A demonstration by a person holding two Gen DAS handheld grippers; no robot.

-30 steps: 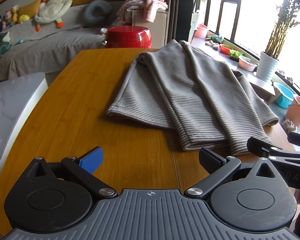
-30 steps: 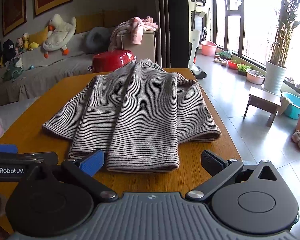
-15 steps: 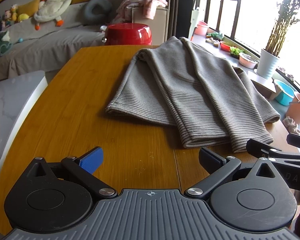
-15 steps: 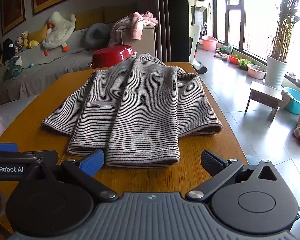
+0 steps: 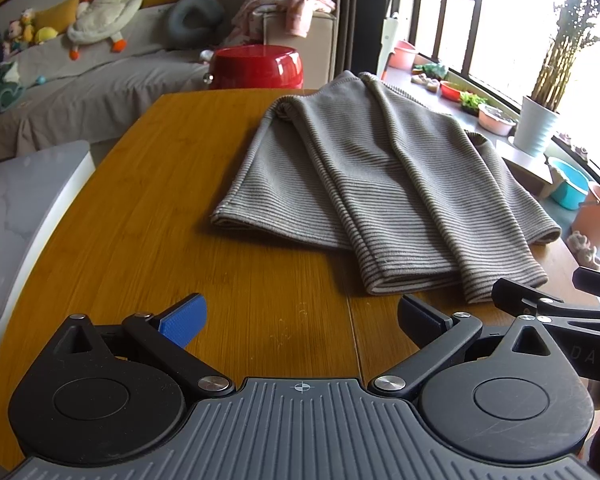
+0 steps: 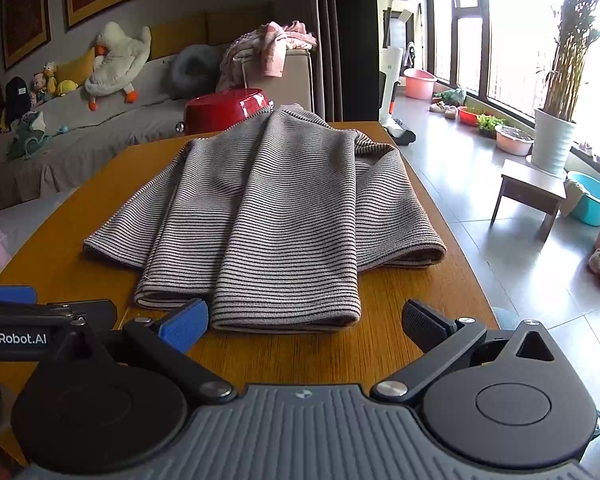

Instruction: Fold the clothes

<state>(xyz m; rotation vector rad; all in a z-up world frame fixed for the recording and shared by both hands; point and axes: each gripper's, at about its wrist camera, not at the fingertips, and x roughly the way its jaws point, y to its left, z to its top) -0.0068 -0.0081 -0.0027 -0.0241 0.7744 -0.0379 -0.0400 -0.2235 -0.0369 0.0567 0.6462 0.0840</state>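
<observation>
A grey striped garment lies on the wooden table, its two sides folded lengthwise over the middle, near hem toward me. It also shows in the right wrist view. My left gripper is open and empty, just short of the hem's left part. My right gripper is open and empty, its fingers either side of the near hem, close above the table. The right gripper's side shows in the left wrist view; the left gripper's side shows in the right wrist view.
A red stool stands behind the table's far edge. A sofa with plush toys is beyond. A white plastic box sits left of the table. A small stool, basins and a potted plant are on the floor at right.
Both grippers have moved slightly forward toward the garment's near hem. The garment has not moved, and both jaws stay open.
</observation>
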